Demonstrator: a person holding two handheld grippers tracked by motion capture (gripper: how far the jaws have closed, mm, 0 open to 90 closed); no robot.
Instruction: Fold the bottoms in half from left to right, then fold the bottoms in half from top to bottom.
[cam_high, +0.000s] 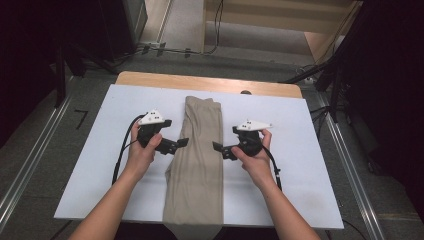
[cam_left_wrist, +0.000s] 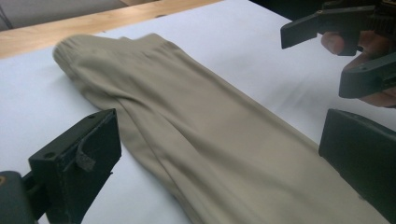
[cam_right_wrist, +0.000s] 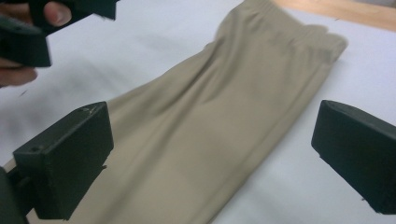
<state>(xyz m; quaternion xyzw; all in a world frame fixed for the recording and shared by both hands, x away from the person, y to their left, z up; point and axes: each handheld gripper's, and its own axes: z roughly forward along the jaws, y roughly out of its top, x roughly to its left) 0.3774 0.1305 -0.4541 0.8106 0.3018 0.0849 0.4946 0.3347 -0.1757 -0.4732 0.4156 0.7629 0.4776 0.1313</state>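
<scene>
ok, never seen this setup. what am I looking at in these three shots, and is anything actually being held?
No robot here: a person holds a hand-held two-jaw gripper in each hand. The high view is a fixed camera above the person's side of the table, looking forward and down; the forearms come in from the bottom. There the left gripper and the right gripper sit on either side of a pair of beige trousers.

The other two shots come from cameras riding on the grippers, each looking along its own black jaws. In the left gripper view the trousers run between the jaws and the other gripper shows at the top right; the right gripper view mirrors that.

The trousers lie folded lengthwise on a white board over a wooden tabletop, waistband at the far end and leg ends hanging over the near edge.

Nothing is held: both pairs of jaws stand wide open, clear of the cloth.
</scene>
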